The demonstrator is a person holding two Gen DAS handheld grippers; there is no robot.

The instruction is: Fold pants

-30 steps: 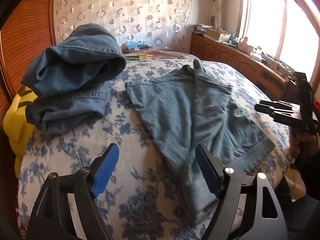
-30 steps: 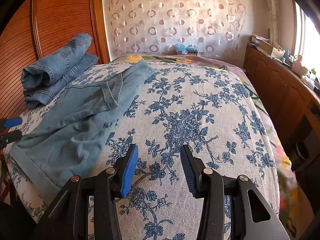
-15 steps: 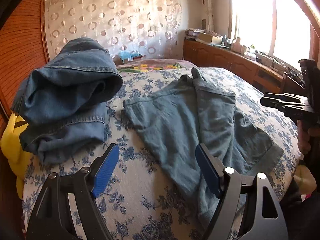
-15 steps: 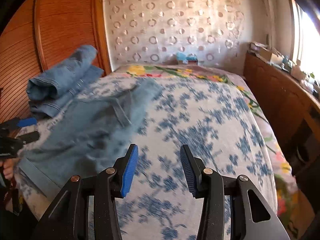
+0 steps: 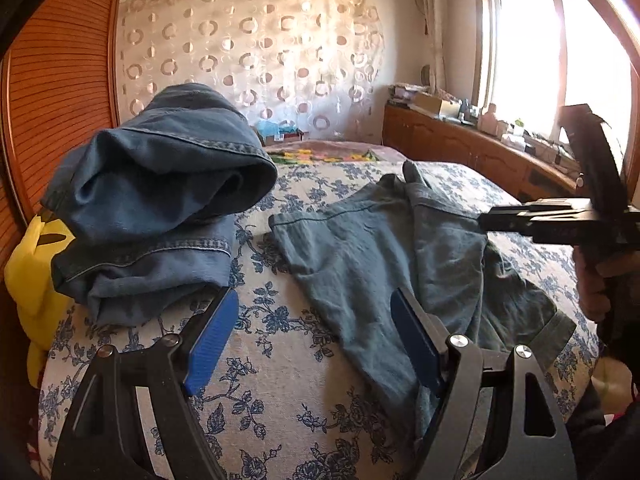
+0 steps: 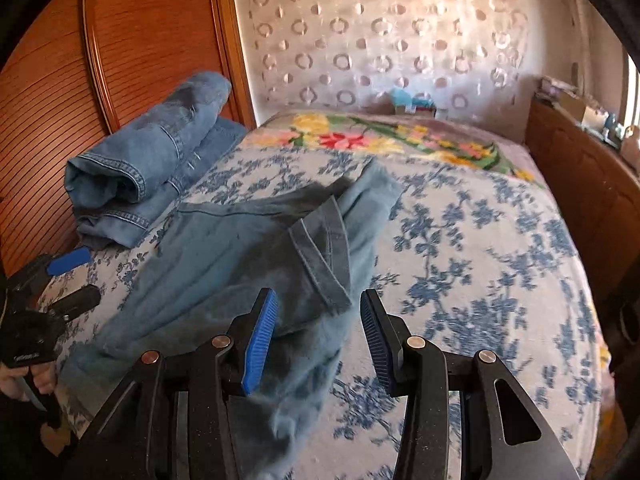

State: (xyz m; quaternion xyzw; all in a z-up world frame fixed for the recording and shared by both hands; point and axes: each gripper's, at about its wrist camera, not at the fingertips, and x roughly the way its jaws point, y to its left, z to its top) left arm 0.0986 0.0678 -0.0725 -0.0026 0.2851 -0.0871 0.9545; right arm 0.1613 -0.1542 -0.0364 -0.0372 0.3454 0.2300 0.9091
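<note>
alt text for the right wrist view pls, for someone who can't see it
The right claw, open and empty, hovers over rumpled blue-grey pants on a floral bedspread. Folded jeans are stacked at far left, with the left claw at the left edge.

Ahead of the left gripper [image 5: 314, 340], bare floral bedspread [image 5: 280, 360] is lying open between its 2 spread fingers. A stack of folded jeans [image 5: 160, 208] is blocking its left side. The blue-grey pants [image 6: 248, 272] are lying under the right gripper [image 6: 318, 338]; to its right the bedspread is stretching clear up to a wooden cabinet [image 6: 592, 208].
</note>
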